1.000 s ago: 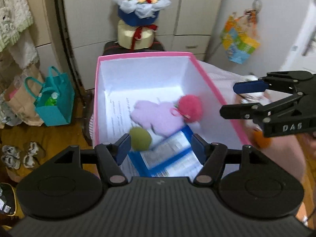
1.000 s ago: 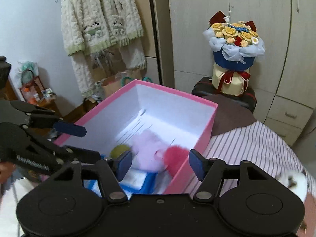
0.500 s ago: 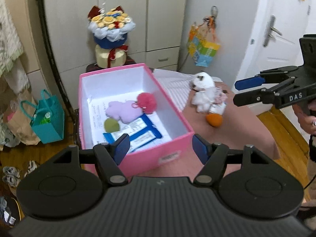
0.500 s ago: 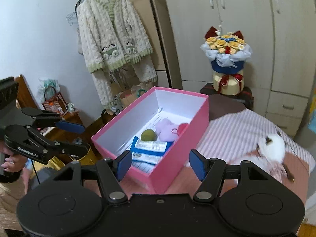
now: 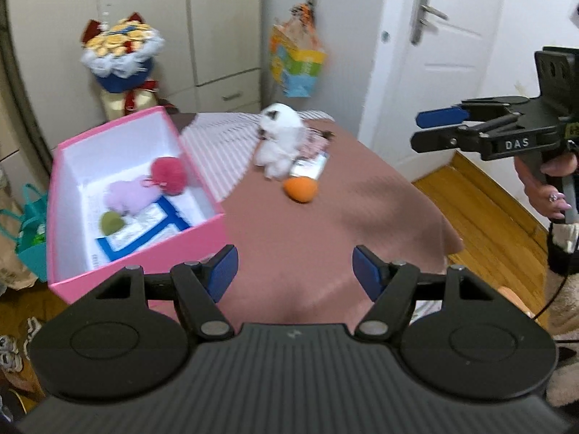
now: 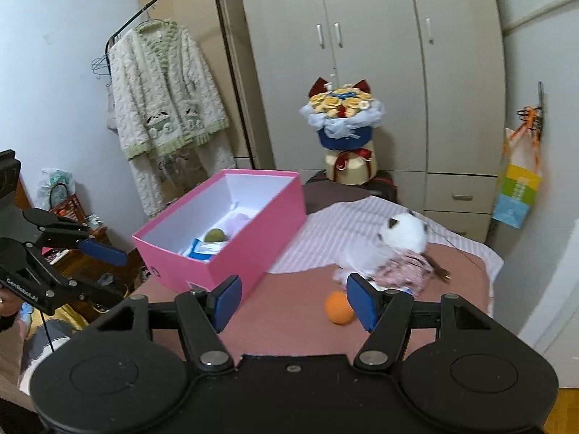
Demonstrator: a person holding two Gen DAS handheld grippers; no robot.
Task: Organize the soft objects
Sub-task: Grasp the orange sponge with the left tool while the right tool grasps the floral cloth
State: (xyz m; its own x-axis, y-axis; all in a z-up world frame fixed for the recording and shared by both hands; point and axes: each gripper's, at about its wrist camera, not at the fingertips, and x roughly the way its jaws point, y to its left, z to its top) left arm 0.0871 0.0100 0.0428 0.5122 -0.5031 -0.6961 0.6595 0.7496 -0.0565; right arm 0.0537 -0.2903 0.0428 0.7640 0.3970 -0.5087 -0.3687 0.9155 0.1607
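- Soft objects were seen in two places, and neither gripper held any: the left gripper (image 5: 295,271) was seen with its blue-padded jaws standing apart and nothing between them, above the near part of the brown cloth-covered table (image 5: 325,224).
- The right gripper (image 6: 291,302) was likewise seen with its jaws parted and empty, above the same cloth.
- A small orange egg-shaped sponge (image 6: 338,307) was seen on the brown cloth, just beyond the right gripper's right pad.
- A white fluffy plush toy in a patterned dress (image 6: 394,249) was seen lying just behind the sponge, at the edge of a pink-and-white striped cloth (image 6: 325,231).
- An open pink cardboard box with a white inside (image 5: 213,231) was seen on the left part of the table.
- Inside it were seen a red pompom (image 5: 168,173), a pale lilac plush piece (image 5: 130,195), an olive-green round sponge (image 5: 111,222) and blue-bordered printed leaflets (image 5: 144,231).
- A paper flower bouquet in a blue wrap (image 6: 342,115) was seen behind the table, before beige wardrobe doors (image 6: 380,54).
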